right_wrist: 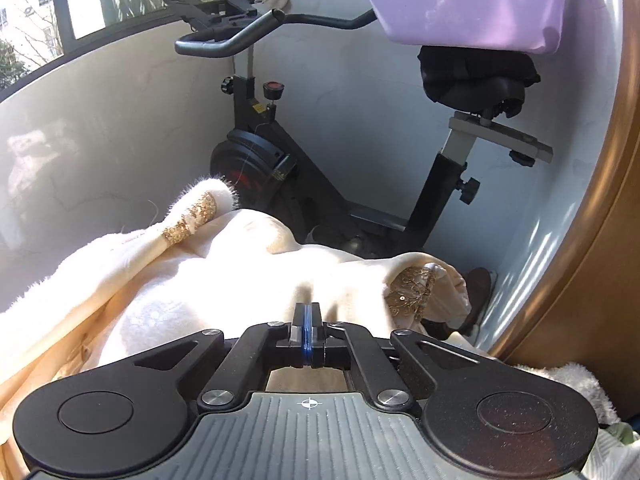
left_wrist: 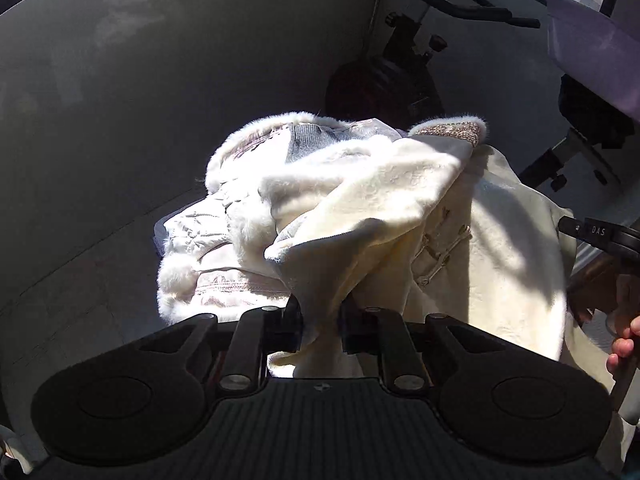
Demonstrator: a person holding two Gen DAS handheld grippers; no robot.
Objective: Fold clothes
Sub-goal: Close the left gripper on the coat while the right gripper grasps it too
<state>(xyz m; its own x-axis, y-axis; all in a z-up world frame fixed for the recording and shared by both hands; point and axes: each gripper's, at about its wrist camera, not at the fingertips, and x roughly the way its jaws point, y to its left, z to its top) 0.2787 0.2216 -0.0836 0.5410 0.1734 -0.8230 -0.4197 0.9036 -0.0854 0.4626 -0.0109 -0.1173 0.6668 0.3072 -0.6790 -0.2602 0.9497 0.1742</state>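
Observation:
A cream fleece garment [left_wrist: 380, 208] with fur trim and gold embroidered cuffs is held up in the air. My left gripper [left_wrist: 320, 320] has a fold of it between its fingers, which stand a little apart on the cloth. In the right wrist view the same garment [right_wrist: 224, 280] spreads below my right gripper [right_wrist: 307, 320], whose fingers are pressed together, though whether cloth is pinched there is hidden. A gold cuff [right_wrist: 412, 292] hangs to its right. A second pale quilted garment [left_wrist: 200, 236] with fur pompoms lies behind.
An exercise bike [right_wrist: 280, 152] stands against the white wall right behind the clothes. A purple plastic basin [right_wrist: 472, 0] rests on its saddle. A brown wooden edge [right_wrist: 580, 240] runs along the right. The right gripper's handle and a hand [left_wrist: 620, 340] show at the right.

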